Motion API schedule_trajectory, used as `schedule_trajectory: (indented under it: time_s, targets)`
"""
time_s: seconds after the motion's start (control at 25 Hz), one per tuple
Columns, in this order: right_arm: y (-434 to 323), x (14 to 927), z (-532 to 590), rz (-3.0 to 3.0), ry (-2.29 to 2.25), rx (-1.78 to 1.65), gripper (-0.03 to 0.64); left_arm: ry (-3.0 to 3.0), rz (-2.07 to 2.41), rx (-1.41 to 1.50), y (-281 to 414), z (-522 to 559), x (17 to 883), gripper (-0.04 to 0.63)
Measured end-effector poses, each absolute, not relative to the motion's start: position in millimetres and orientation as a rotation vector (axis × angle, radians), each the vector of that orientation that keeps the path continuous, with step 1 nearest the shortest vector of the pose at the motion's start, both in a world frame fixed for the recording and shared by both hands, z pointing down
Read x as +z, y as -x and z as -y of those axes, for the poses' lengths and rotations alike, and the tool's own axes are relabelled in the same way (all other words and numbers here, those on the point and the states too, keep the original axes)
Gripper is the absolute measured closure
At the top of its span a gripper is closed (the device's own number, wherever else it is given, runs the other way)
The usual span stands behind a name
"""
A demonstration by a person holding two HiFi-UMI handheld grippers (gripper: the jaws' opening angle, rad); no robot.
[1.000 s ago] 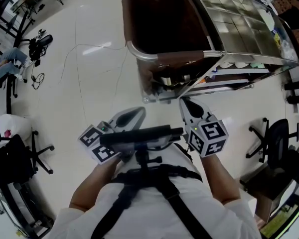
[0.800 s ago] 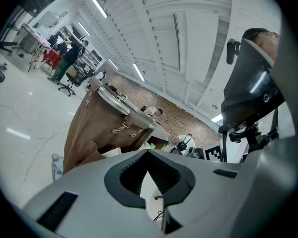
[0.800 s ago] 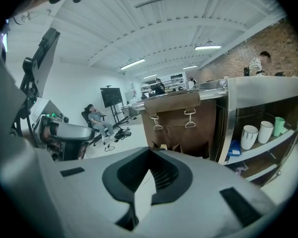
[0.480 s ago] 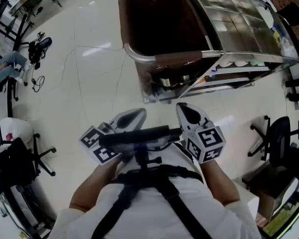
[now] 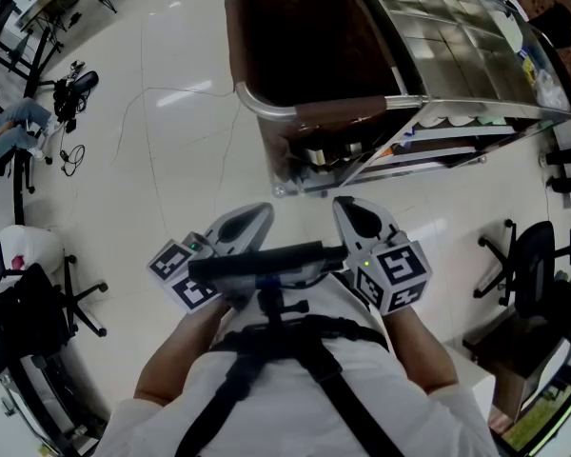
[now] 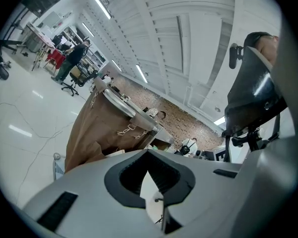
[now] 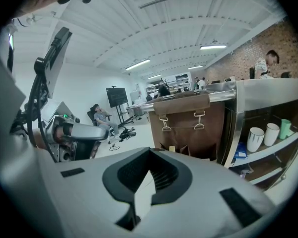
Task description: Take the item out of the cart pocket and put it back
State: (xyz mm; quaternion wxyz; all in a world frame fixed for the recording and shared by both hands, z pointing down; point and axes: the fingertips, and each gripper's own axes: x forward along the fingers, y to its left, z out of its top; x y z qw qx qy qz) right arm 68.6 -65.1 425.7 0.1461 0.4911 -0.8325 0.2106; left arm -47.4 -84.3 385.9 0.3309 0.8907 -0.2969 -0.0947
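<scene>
A steel cart (image 5: pixel 457 46) stands ahead of me, with a brown fabric bag (image 5: pixel 305 46) hung on its near end. Brown pockets (image 7: pixel 186 128) hang under the bag's strap, and a small pale item (image 7: pixel 172 148) pokes up from one. Both grippers are held close to my chest, well short of the cart. My left gripper (image 5: pixel 259 213) (image 6: pixel 149 155) is shut with nothing in it. My right gripper (image 5: pixel 347 209) (image 7: pixel 150 155) is also shut and empty, pointing at the pockets.
White cups (image 7: pixel 263 135) stand on the cart's side shelf. Office chairs sit at the left (image 5: pixel 29 293) and right (image 5: pixel 523 274). Cables and gear (image 5: pixel 76 84) lie on the floor at the far left, near a seated person (image 5: pixel 9 122).
Both grippers have crept slightly forward toward the cart, the right one drifting a little left. Their jaws stay shut.
</scene>
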Motion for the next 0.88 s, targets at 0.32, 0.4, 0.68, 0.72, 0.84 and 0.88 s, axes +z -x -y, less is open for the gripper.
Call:
schedule_trajectory:
  time_s: [0.32, 0.4, 0.68, 0.72, 0.84, 0.88]
  targets:
    - [-74.5, 428.2, 60.0, 2.385, -1.429, 0.624, 0.618, -2.321, 0.761, -0.236, 40.4, 81.6, 389.6, 0.603]
    - [-78.2, 428.4, 58.1, 2.38, -1.434, 0.628, 0.618, -2.321, 0.755, -0.23, 36.4, 80.9, 390.1, 0.603]
    - [-95.7, 432.0, 49.0, 2.375, -1.434, 0.644, 0.618, -2.32, 0.742, -0.215, 16.4, 77.2, 391.5, 0.603]
    - [-98.7, 433.2, 46.9, 2.374, -1.428, 0.649, 0.618, -2.32, 0.743, -0.214, 12.8, 76.2, 391.8, 0.603]
    - [-109.9, 436.2, 41.7, 2.374, -1.406, 0.663, 0.618, -2.316, 0.749, -0.211, 0.4, 74.0, 392.9, 0.603]
    - [-114.4, 436.8, 40.6, 2.376, -1.402, 0.666, 0.618, -2.315, 0.753, -0.21, -4.1, 73.5, 393.6, 0.603]
